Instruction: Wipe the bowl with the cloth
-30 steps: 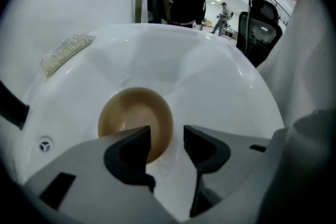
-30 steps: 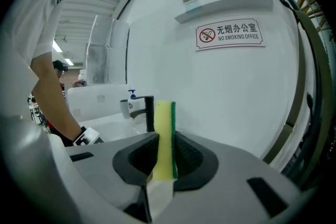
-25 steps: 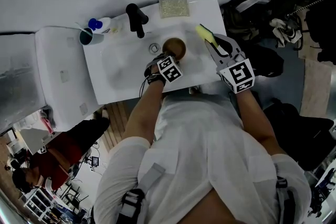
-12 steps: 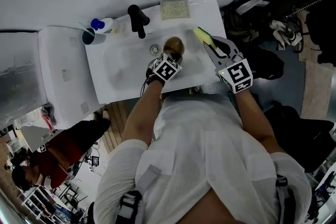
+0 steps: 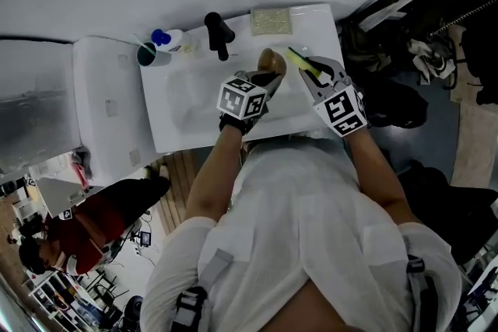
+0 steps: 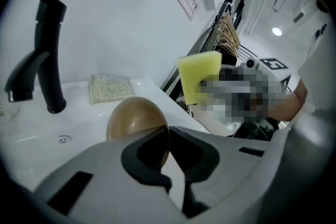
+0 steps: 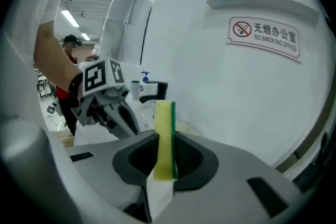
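Note:
A brown bowl [image 5: 271,60] is off the sink and tipped on edge, its rounded underside filling the left gripper view [image 6: 134,118]. My left gripper [image 5: 264,78] is shut on its rim, which runs between the jaws [image 6: 169,134]. Just right of the bowl, my right gripper [image 5: 310,66] is shut on a yellow sponge with a green face [image 5: 298,58]. The sponge stands upright between those jaws [image 7: 165,134]. It also shows beyond the bowl in the left gripper view [image 6: 198,77]. No cloth is in view.
The white sink [image 5: 187,101] has a black faucet [image 5: 219,31] at its back rim. A textured pad [image 5: 271,21] lies at the back right, a blue-capped bottle [image 5: 166,37] and a teal cup [image 5: 146,54] at the back left. A white unit [image 5: 105,113] adjoins the sink's left.
My left gripper closed on the bowl's rim and lifted it out of the basin, tipping it on edge. The right gripper brought the sponge closer to the bowl.

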Action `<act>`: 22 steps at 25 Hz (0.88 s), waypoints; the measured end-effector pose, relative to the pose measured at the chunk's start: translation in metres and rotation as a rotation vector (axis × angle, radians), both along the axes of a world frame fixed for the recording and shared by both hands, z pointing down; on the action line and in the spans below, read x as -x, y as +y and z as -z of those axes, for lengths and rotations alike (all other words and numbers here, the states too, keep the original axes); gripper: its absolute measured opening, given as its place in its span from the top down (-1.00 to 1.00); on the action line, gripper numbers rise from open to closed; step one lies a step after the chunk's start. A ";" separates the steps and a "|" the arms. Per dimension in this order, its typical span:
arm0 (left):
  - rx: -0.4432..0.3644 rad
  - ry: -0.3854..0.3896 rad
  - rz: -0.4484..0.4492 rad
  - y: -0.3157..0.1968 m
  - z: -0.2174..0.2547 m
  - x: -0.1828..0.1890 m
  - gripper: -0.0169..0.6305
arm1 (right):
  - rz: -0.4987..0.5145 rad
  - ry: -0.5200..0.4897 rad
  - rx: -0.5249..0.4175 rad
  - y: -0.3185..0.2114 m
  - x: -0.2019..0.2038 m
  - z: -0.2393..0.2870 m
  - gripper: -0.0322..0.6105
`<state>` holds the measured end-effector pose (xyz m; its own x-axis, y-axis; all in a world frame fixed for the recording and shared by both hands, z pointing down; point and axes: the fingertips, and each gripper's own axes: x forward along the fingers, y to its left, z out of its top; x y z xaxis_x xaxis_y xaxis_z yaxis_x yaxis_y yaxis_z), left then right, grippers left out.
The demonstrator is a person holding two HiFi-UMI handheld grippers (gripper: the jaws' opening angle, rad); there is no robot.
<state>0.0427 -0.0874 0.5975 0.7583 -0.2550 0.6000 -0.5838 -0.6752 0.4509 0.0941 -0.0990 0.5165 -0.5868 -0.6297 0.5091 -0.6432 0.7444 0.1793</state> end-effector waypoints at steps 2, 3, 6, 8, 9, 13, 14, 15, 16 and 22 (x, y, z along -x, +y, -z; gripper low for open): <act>-0.002 0.028 0.012 -0.004 0.017 -0.001 0.89 | 0.015 0.040 0.002 0.000 0.007 -0.002 0.65; -0.003 0.045 0.016 -0.005 0.026 -0.002 0.89 | 0.021 0.054 0.000 -0.001 0.010 -0.002 0.65; -0.003 0.093 0.021 -0.007 0.046 -0.005 0.89 | 0.026 0.097 -0.018 -0.003 0.016 -0.002 0.65; 0.002 0.110 0.026 -0.008 0.054 -0.006 0.89 | 0.036 0.116 -0.024 -0.005 0.020 -0.002 0.65; 0.004 0.110 0.028 -0.008 0.056 -0.005 0.89 | 0.046 0.126 -0.026 -0.005 0.022 -0.002 0.65; 0.012 0.125 0.044 -0.010 0.060 -0.002 0.89 | 0.095 0.150 -0.035 -0.001 0.029 0.002 0.65; 0.014 0.133 0.050 -0.010 0.062 -0.002 0.89 | 0.100 0.151 -0.037 0.000 0.030 0.003 0.65; 0.016 0.138 0.054 -0.011 0.063 -0.002 0.89 | 0.102 0.151 -0.037 0.001 0.031 0.004 0.65; 0.017 0.141 0.057 -0.011 0.063 -0.002 0.89 | 0.103 0.152 -0.034 0.001 0.031 0.004 0.65; 0.021 0.135 0.013 -0.005 0.067 -0.007 0.88 | 0.083 0.176 -0.018 -0.004 0.029 0.003 0.66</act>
<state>0.0502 -0.0926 0.5306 0.8293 -0.2539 0.4977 -0.5254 -0.6574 0.5402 0.0655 -0.1028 0.5137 -0.5401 -0.5932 0.5970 -0.5377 0.7889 0.2975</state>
